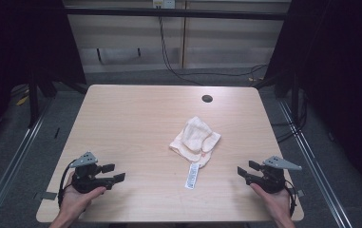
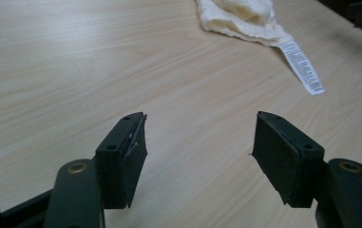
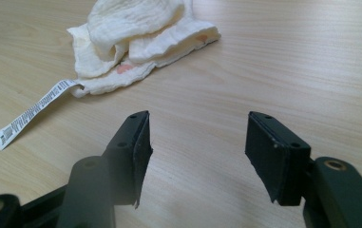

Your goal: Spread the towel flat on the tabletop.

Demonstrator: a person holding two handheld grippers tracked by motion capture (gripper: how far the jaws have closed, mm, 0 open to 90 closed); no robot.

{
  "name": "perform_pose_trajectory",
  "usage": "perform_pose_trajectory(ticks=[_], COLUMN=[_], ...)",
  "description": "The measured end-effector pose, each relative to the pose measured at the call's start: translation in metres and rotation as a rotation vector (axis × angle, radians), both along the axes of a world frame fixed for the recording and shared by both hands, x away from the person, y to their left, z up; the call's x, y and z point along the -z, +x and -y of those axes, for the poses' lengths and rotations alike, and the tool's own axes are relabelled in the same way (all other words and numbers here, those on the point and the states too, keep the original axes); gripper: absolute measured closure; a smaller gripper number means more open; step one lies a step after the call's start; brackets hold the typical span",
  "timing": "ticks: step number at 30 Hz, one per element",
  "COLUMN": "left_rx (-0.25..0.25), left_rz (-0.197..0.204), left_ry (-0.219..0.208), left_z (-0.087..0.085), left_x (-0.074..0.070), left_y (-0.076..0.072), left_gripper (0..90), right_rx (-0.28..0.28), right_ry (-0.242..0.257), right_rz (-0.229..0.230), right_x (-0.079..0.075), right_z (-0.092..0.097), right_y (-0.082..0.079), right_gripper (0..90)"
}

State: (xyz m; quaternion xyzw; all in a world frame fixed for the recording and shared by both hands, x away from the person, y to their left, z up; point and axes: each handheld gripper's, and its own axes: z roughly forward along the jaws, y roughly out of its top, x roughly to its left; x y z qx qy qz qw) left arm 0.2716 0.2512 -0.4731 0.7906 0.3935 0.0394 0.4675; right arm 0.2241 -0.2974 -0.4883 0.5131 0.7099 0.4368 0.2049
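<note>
A crumpled cream cloth [image 1: 195, 139] lies right of the middle of the wooden table [image 1: 136, 123], with a long white label [image 1: 192, 176] trailing toward the near edge. The left gripper view has the cloth [image 2: 238, 16] at its top and the label [image 2: 303, 65] to the right. In the right gripper view the cloth [image 3: 136, 38] sits at upper left, the label [image 3: 33, 111] below it. My left gripper [image 1: 113, 173] rests at the near left, open and empty [image 2: 200, 154]. My right gripper [image 1: 246, 169] sits at the near right, also open with nothing between its jaws [image 3: 197, 152].
A round cable hole [image 1: 207, 99] is in the table near its far edge. Black cables [image 1: 169, 57] run over the floor behind the table. Dark curtains stand on both sides.
</note>
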Motion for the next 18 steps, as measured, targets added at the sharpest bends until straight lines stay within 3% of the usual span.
perform_pose_trajectory(ticks=[3,11,13,15,16,18], left_rx=[-0.011,-0.021,0.023,0.032,0.026,0.036], left_rz=[0.010,0.026,0.028,0.026,0.066,0.068], left_ry=[-0.015,0.020,0.014,0.007,0.036,0.027], left_z=[0.000,0.003,0.004,0.004,0.006,0.006], left_x=[-0.002,-0.001,-0.002,-0.002,-0.004,-0.003], left_y=[-0.001,0.000,0.000,0.000,-0.003,-0.002], left_gripper=[37.1,39.6,44.5,43.9,43.1,44.9], right_rx=[-0.002,-0.060,-0.086,-0.107,-0.117,-0.127], right_ry=[0.014,0.023,0.033,0.027,0.010,-0.018], right_rz=[0.001,-0.039,-0.052,-0.079,-0.079,-0.063], right_x=[0.000,0.000,-0.001,-0.002,-0.003,-0.008], right_z=[0.001,-0.002,-0.003,-0.007,-0.009,-0.015], right_y=[0.000,0.005,0.006,0.008,0.008,0.008], right_gripper=[38.4,39.9,41.6,40.4,39.8,39.7])
